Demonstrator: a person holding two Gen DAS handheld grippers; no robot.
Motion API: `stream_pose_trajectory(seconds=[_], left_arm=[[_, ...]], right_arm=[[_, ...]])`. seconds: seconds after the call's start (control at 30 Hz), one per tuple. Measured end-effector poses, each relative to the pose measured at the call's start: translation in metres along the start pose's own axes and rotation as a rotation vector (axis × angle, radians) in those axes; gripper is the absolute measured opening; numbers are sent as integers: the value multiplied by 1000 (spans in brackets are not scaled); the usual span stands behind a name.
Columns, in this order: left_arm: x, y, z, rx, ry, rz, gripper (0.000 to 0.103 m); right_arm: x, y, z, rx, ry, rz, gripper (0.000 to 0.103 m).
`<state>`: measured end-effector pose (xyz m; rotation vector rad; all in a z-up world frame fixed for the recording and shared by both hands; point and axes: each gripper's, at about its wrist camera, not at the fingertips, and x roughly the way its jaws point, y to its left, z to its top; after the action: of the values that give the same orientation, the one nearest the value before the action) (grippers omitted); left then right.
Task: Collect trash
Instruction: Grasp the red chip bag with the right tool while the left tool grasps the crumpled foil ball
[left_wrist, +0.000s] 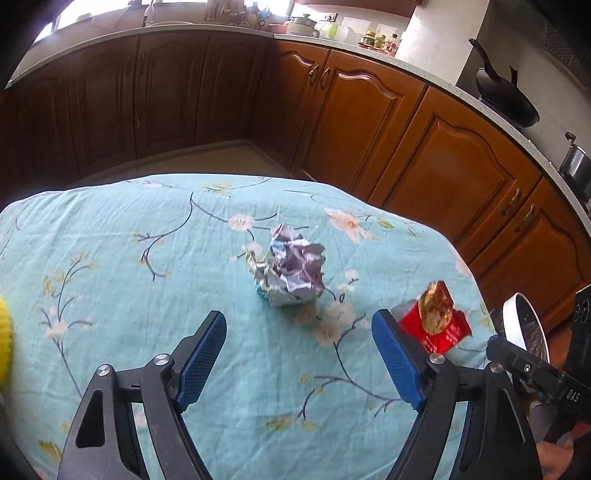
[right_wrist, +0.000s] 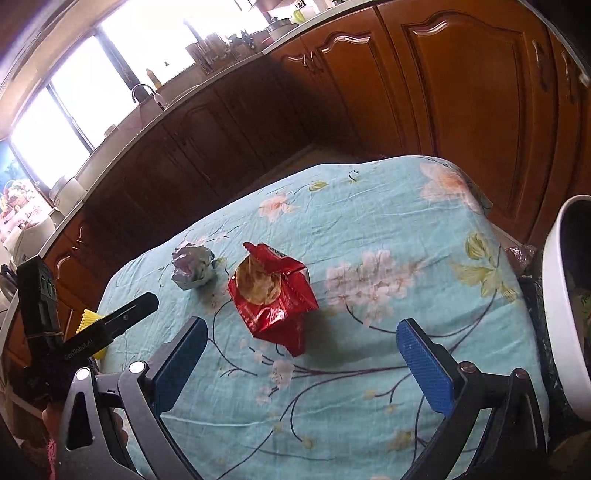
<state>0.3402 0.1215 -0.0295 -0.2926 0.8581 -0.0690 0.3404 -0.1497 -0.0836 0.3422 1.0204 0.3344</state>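
A crumpled silver-and-purple wrapper (left_wrist: 291, 271) lies on the teal floral tablecloth (left_wrist: 147, 280), just ahead of my open, empty left gripper (left_wrist: 297, 332). A red snack packet (left_wrist: 436, 317) lies to its right, by the left gripper's right finger. In the right wrist view the red packet (right_wrist: 271, 295) lies ahead of my open, empty right gripper (right_wrist: 301, 343), slightly left of centre, with the crumpled wrapper (right_wrist: 192, 266) farther back left. A white bin (right_wrist: 567, 306) with a dark inside stands off the table's right edge.
Brown kitchen cabinets (left_wrist: 369, 122) and a countertop with pots and jars run behind and to the right of the table. A yellow object (right_wrist: 92, 325) sits at the table's left edge. The bin's rim (left_wrist: 524, 325) also shows at the right in the left wrist view.
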Motion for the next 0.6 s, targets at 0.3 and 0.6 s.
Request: stream_pose_trajectory(seconds=[0.3,0.6], left_arm=[[61,-1,30,59,52,74,50],[42,-24,6,93,56,-51,21]], right_arm=[[46,8,13,-24,85,8,37],[7,0,-15,-20,27,99,12]])
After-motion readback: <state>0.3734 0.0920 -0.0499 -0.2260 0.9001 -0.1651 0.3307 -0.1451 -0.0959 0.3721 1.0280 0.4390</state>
